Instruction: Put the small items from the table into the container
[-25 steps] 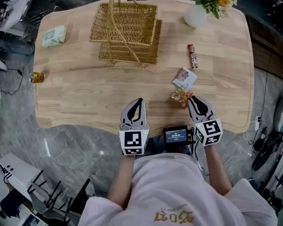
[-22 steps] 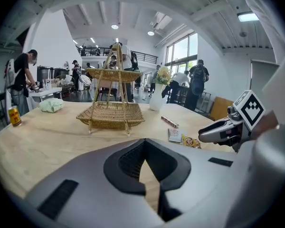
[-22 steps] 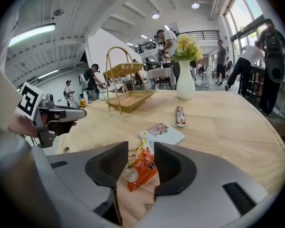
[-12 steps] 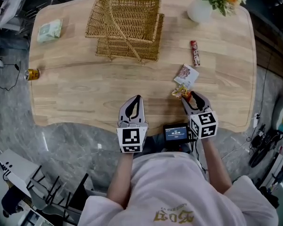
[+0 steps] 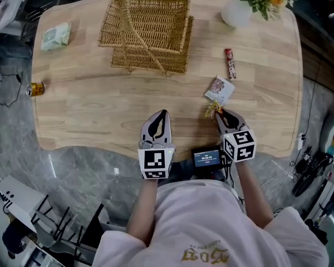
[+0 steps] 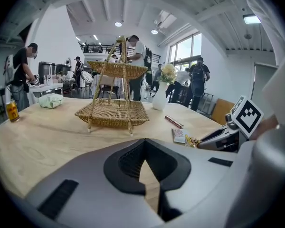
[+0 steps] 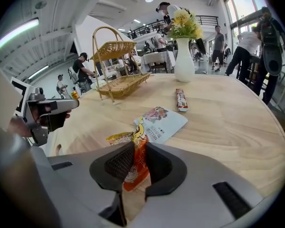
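A two-tier wicker basket (image 5: 150, 32) stands at the table's far middle. An orange snack packet (image 5: 213, 110) lies near the front edge, and in the right gripper view this packet (image 7: 135, 160) stands between the pads. My right gripper (image 5: 218, 113) points steeply down at it, its jaws closing and both pads pressing on the wrapper. A white sachet (image 5: 220, 88) lies just beyond, and a red bar (image 5: 230, 63) farther back. My left gripper (image 5: 163, 113) hovers shut over bare wood to the left, with nothing in it.
A green packet (image 5: 55, 36) lies at the far left corner and a yellow can (image 5: 35, 88) at the left edge. A white vase (image 5: 237, 13) with flowers stands at the far right. A small screen (image 5: 207, 159) sits at the front edge between my hands.
My right gripper has dropped toward the table and its tips now sit around the orange packet, which lay just beside them before. The left gripper has stayed put.
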{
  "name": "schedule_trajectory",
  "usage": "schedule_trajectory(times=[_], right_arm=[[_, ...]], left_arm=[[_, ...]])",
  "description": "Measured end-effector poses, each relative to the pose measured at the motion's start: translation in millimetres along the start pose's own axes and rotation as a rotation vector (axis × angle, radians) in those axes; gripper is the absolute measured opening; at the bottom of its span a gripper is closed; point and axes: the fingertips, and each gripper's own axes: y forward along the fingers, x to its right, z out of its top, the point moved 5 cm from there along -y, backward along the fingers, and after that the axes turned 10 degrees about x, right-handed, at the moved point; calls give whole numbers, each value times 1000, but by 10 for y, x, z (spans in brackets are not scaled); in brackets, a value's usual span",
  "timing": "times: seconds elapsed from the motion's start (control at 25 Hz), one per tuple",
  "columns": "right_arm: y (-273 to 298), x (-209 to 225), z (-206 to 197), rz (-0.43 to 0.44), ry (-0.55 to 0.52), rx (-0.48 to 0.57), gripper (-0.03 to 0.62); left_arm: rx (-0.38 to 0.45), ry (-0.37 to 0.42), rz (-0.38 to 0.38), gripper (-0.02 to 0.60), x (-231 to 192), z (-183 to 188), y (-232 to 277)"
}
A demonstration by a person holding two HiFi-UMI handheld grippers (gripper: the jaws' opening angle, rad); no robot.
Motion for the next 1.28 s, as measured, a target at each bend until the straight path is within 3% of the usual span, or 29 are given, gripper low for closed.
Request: schedule_trajectory(times=[0.68, 0.84, 1.0, 1.28], right_arm=[[-108, -76, 155, 6, 50, 63, 64], [-194, -110, 298, 6, 44, 101, 64], [-252, -178, 511, 12, 15, 158, 64], [-423, -289, 948, 30, -30, 266, 64]], left_arm=[[38, 2, 27, -6, -95, 146, -72], [81, 1, 27, -6, -73, 313, -125], [128, 57, 18, -6, -95, 508, -167], [211, 39, 96, -6, -285, 817, -293]])
